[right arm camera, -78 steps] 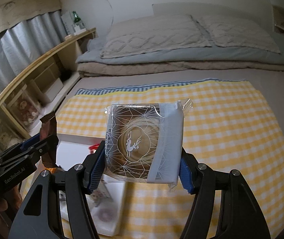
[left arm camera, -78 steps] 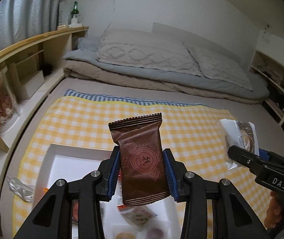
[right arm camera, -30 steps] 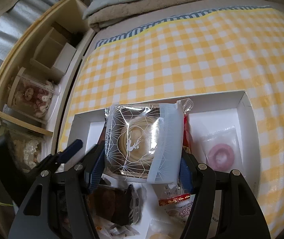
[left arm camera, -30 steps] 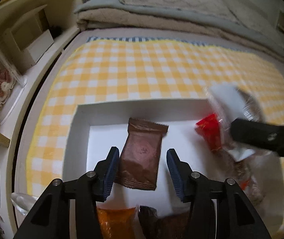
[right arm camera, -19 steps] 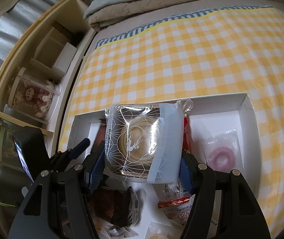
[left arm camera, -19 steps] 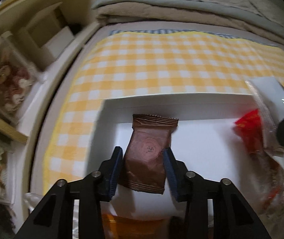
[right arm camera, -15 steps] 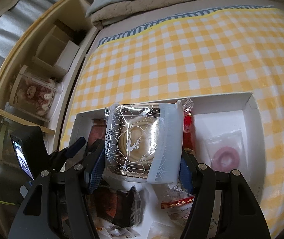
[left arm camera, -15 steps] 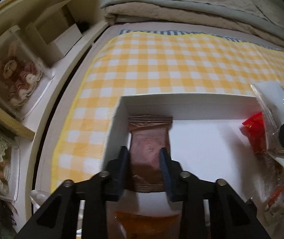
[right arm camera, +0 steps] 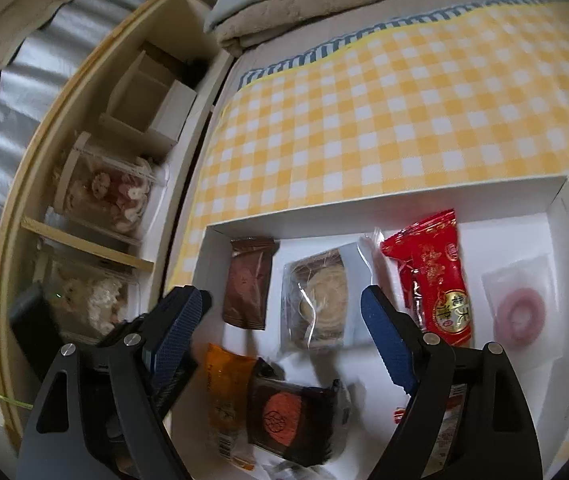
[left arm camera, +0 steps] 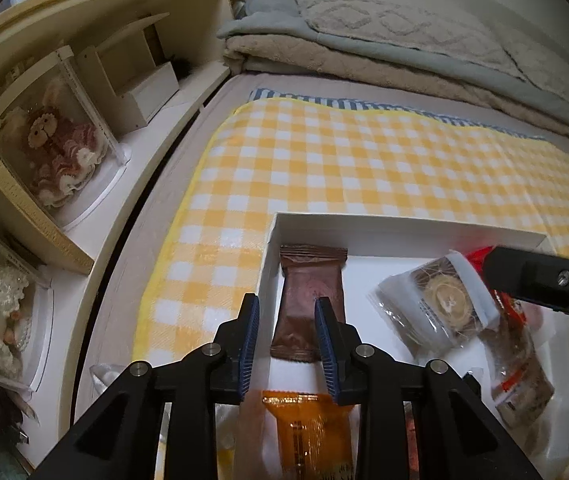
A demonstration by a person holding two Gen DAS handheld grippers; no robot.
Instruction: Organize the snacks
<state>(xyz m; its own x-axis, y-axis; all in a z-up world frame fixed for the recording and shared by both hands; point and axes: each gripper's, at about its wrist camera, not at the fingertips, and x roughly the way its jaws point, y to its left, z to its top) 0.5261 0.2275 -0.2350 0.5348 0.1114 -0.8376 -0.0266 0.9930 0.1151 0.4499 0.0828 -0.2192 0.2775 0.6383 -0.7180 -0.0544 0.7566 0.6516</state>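
Now the left gripper [left arm camera: 287,332] hangs over the left end of the white box [right arm camera: 364,210]. Its jaws have just been closing and stand drawn almost together, with only a narrow gap and nothing pinched between the blue pads. In the left wrist view the brown packet [left arm camera: 310,300] shows through that gap, but the right wrist view shows it lying flat on the box floor, close along the left wall, apart from the pads. The right gripper [right arm camera: 282,300] has just been opening its jaws and they are now spread wide. Below and between them lies the clear packet with a pale round pastry [right arm camera: 320,300], flat in the box just to the right of the brown packet; the pads do not touch it. Nearer to the cameras an orange packet [left arm camera: 312,432] and a dark packet with a red round mark [right arm camera: 284,416] lie side by side. To the right of the pastry is a red packet [right arm camera: 432,276], and past it a pink ring in a clear bag [right arm camera: 522,312] near the right wall. In the left wrist view one black finger of the right gripper crosses in front of the red packet and hides most of it. The box sits on a yellow checked cloth [left arm camera: 344,168] spread over a bed, with folded blankets [left arm camera: 364,52] at the far end. Along the left side runs a wooden shelf [left arm camera: 24,40], where a clear case with a doll [left arm camera: 48,148] stands.
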